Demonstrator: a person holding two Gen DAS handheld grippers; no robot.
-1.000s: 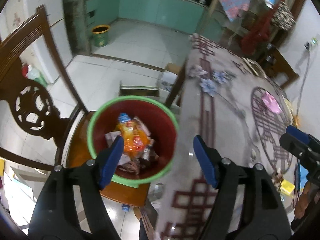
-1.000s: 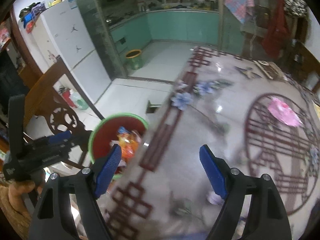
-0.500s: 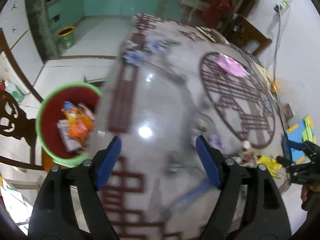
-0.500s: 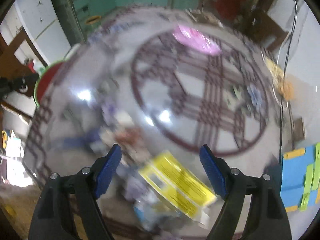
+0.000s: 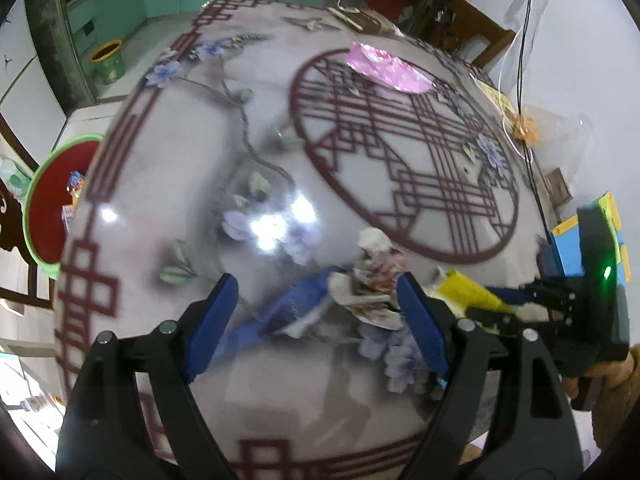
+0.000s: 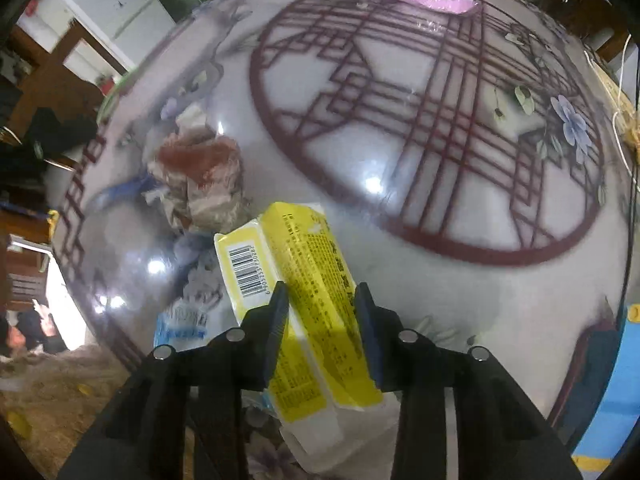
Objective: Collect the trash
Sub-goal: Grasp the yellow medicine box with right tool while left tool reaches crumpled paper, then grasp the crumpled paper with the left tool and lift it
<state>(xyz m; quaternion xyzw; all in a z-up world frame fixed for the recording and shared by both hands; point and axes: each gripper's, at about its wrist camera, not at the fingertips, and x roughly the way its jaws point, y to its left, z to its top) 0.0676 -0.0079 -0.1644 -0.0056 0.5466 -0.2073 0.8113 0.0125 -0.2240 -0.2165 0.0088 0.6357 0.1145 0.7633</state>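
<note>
Both views are bright enough but soft. Strong fisheye bending bulges the glossy counter (image 5: 168, 184) into a dome, and black vignette fills the corners. White glare spots sit on the counter's sheen in the left wrist view, with smaller ones in the right wrist view. Motion blur smears the crumpled wrappers (image 5: 370, 280) and the printed lattice pattern in both views. The yellow packet (image 6: 304, 276) is the sharpest thing, its barcode readable. A dim grey shadow lies on the counter beneath the left tool (image 5: 316, 320).
</note>
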